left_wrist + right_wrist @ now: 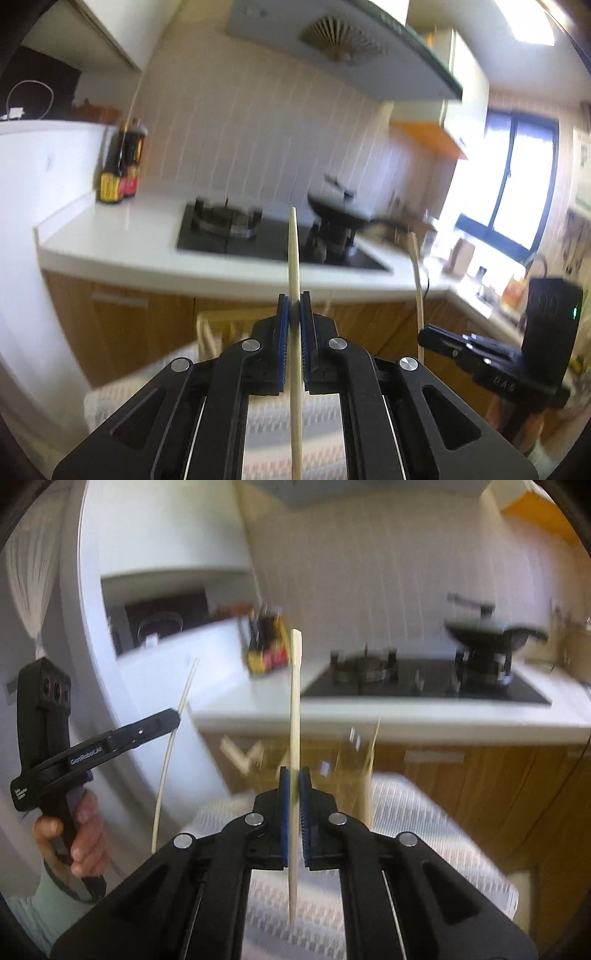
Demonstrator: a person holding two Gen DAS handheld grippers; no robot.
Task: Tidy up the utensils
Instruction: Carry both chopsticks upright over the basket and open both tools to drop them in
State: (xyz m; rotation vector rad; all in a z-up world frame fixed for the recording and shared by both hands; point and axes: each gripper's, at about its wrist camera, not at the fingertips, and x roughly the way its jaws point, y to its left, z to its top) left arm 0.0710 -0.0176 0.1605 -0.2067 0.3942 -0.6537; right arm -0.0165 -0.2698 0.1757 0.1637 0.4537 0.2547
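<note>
Left wrist view: left hand-held gripper (294, 306) clamped on a chopstick (293, 251), upright, held in the air w/ the counter (110, 236) and stove (236, 236) beyond.

Right wrist view: right hand-held gripper (294, 782) pinches a 2nd chopstick (294, 701), also upright, above a patterned cloth (424, 812).

Looks like mid-carry; next prob. needs pairing both sticks & finding a holder, none clearly visible (blur).

Ahead of my tool a white counter (110, 236) runs along a pale tiled wall (236, 122), with a black hob (258, 236) set into it and wooden cupboard doors (122, 325) below. Above the hob hangs a range hood (332, 48). Off to my right a dark-framed window (517, 177) lets in bright daylight.
</note>
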